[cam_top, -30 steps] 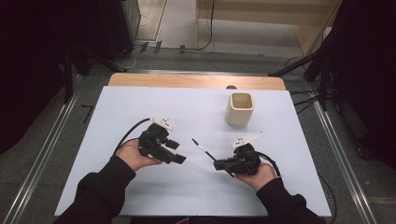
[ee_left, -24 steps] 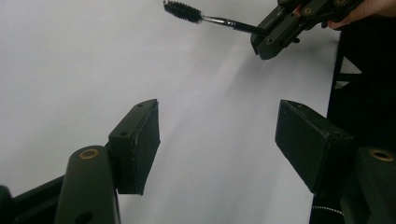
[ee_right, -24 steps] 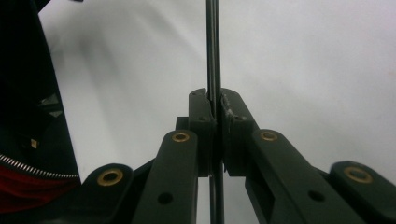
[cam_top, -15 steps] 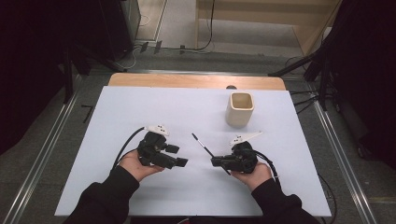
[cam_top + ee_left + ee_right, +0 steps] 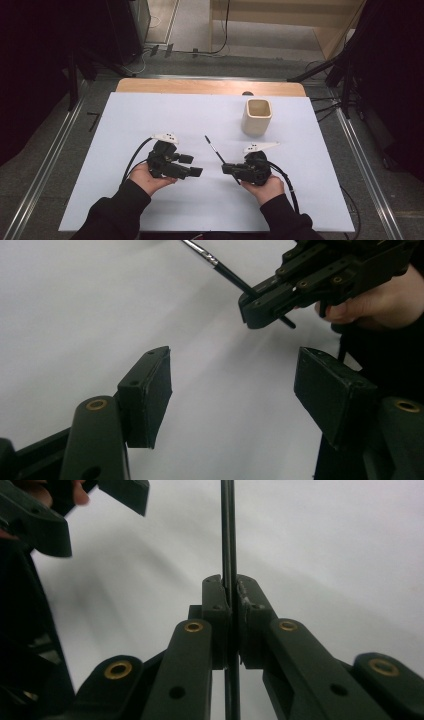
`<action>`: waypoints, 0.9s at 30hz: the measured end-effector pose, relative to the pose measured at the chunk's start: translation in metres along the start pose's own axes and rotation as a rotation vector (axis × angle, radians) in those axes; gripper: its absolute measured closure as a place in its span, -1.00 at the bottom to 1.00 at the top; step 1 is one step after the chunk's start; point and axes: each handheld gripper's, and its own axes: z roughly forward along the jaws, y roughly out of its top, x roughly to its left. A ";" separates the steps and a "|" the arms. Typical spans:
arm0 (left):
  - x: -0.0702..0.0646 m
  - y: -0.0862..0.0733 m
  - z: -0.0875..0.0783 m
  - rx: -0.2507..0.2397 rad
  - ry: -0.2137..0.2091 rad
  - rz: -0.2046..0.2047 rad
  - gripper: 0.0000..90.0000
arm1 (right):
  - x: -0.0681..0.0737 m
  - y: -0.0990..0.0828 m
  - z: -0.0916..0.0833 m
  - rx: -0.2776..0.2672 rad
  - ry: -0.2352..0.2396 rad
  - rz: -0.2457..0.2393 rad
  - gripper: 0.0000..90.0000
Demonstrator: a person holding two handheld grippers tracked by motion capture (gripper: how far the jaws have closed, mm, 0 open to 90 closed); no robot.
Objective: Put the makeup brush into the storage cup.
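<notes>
Jaws, right: I see my right gripper (image 5: 231, 169) pinching a thin black brush (image 5: 214, 148); in the right gripper view the pads (image 5: 216, 605) press together on the shaft (image 5: 229, 530) from both sides.
Jaws, left: my left gripper (image 5: 192, 166) stands spread with nothing between the pads (image 5: 152, 390), which in the left gripper view are well apart over bare white surface.
Brush, look: a slim, straight black stick with a short silvery band (image 5: 205, 253) near the far end; I cannot make out the tip's bristles.
Brush, place: held off the counter (image 5: 150, 115) near its middle, slanting from the right jaws toward 11 o'clock; a short stub sticks out behind the jaws.
Hands: both come in from 6 o'clock in black sleeves, my left hand (image 5: 145, 176) at about 7 o'clock of the sheet, my right hand (image 5: 265, 186) at about 5 o'clock; the two grippers face each other, near but apart.
Count: one brush, one cup, two grippers.
Cup: a cream, squarish open holder (image 5: 258, 116) stands upright at about 1 o'clock, well apart from the brush.
Surroundings: a white sheet covers the counter, with a wooden strip (image 5: 210, 87) showing along the 12 o'clock edge.
In the way: the left gripper sits just beside the brush's line, at 9 o'clock of the right jaws.
</notes>
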 end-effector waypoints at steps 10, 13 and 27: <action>-0.001 0.001 -0.002 -0.020 0.029 0.011 -0.29 | 0.021 -0.007 0.006 -0.058 0.009 0.035 0.91; -0.001 0.000 0.000 -0.017 0.024 0.006 -0.30 | 0.023 -0.011 0.005 -0.072 0.008 0.039 0.91; -0.002 0.001 0.006 -0.019 0.020 0.000 -0.31 | 0.028 -0.040 0.008 -0.172 0.036 0.103 0.91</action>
